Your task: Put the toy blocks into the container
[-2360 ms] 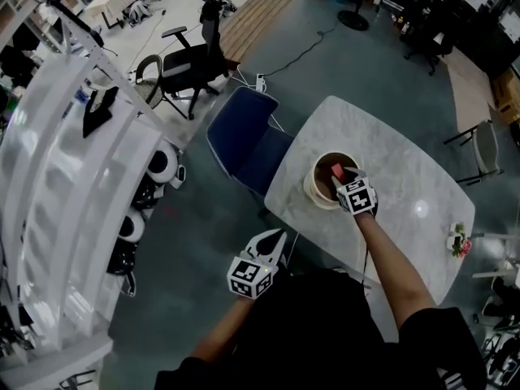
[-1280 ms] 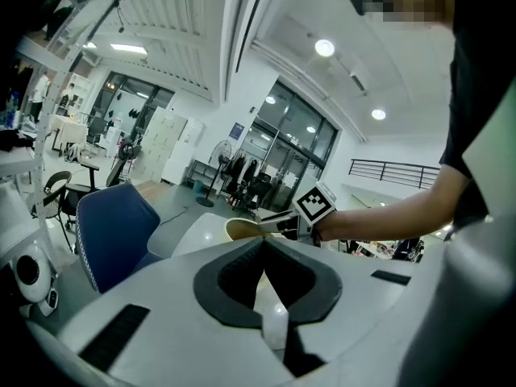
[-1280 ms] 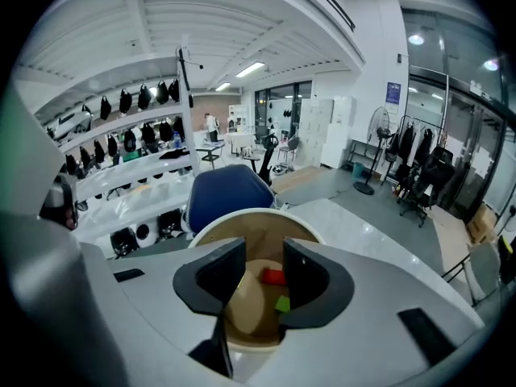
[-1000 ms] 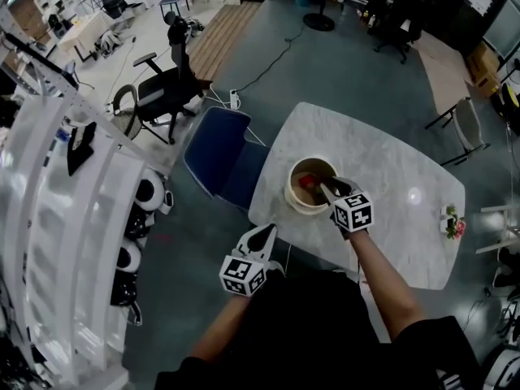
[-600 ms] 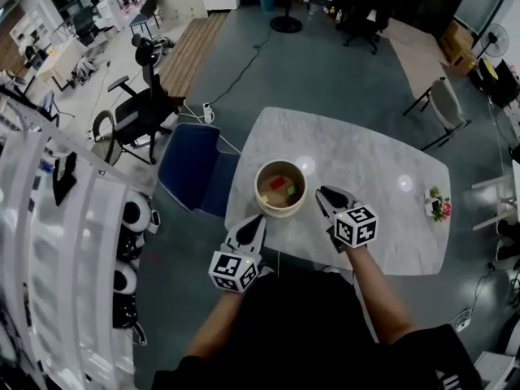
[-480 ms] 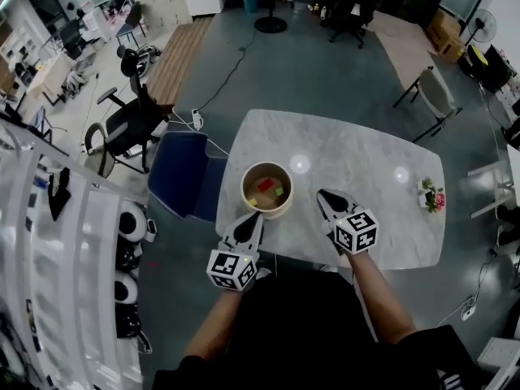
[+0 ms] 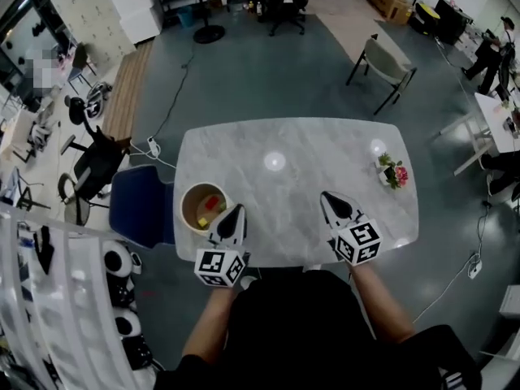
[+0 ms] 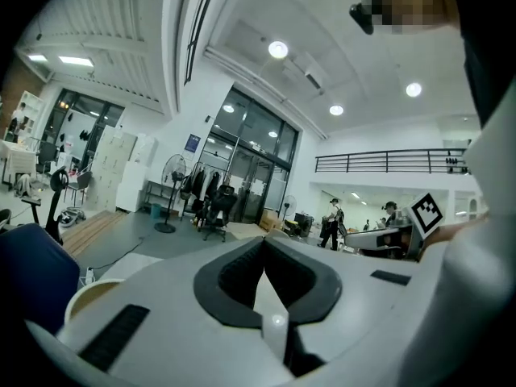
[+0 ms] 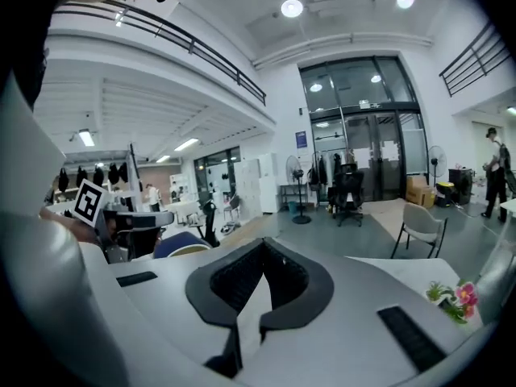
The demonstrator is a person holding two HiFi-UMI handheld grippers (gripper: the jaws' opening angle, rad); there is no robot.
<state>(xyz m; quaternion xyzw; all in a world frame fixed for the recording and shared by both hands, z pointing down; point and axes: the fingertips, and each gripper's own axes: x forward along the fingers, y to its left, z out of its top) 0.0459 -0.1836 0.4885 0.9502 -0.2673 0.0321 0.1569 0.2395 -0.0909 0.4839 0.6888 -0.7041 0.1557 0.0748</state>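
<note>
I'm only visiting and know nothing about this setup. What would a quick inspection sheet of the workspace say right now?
Surface: white marble table, mostly bare.
Job's things: round container near the table's left end, coloured toy blocks inside; no blocks seen on the table.
Clutter: small flower pot at the right end.
Grippers: left gripper shut, empty, next to the container; right gripper shut, its jaws having just been closing, nothing between them.
Cables: floor cable to a power strip; second cable at right.
Surroundings: blue chair, beige chair, open office floor.
</note>
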